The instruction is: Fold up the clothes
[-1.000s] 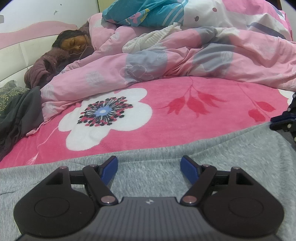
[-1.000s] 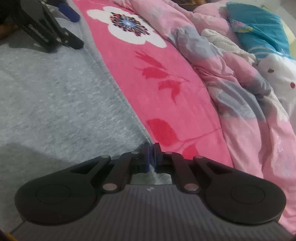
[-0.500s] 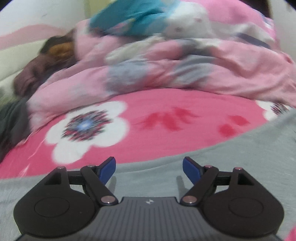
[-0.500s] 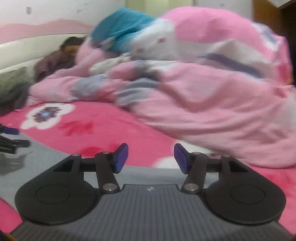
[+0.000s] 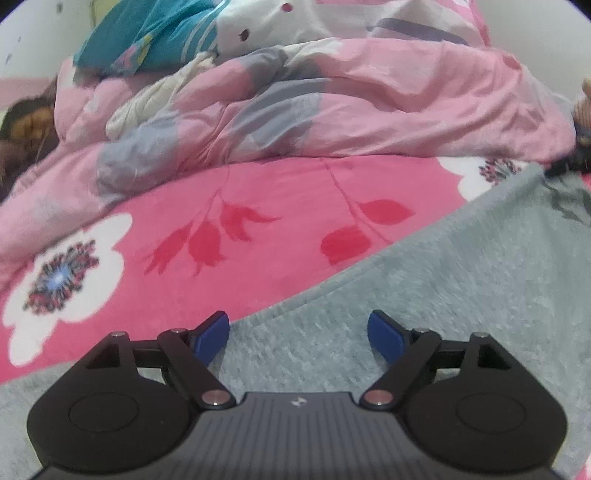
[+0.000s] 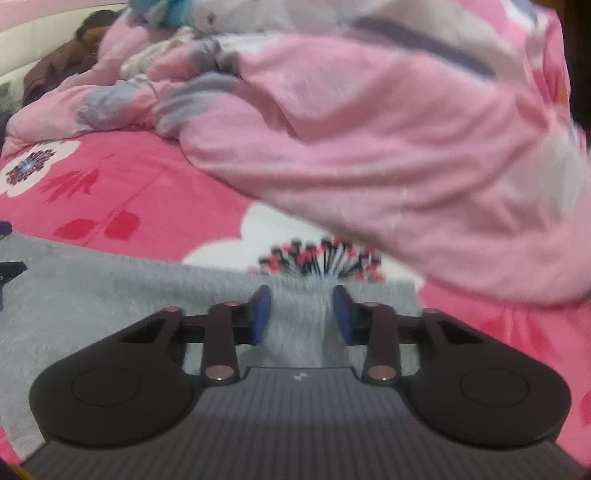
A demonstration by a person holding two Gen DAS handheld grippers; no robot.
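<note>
No brand, label or readable writing shows in either view. The grey garment lies flat on the bed's pink flowered blanket. The left tool stands wide apart over it, holding nothing. The right tool is narrower, with a raised fold of grey cloth between its blue pads. Only the left view shows the turquoise pillow clearly above the pink quilt.

grey garment | pink floral bedsheet | pink-grey quilt | blue fingertips
</note>
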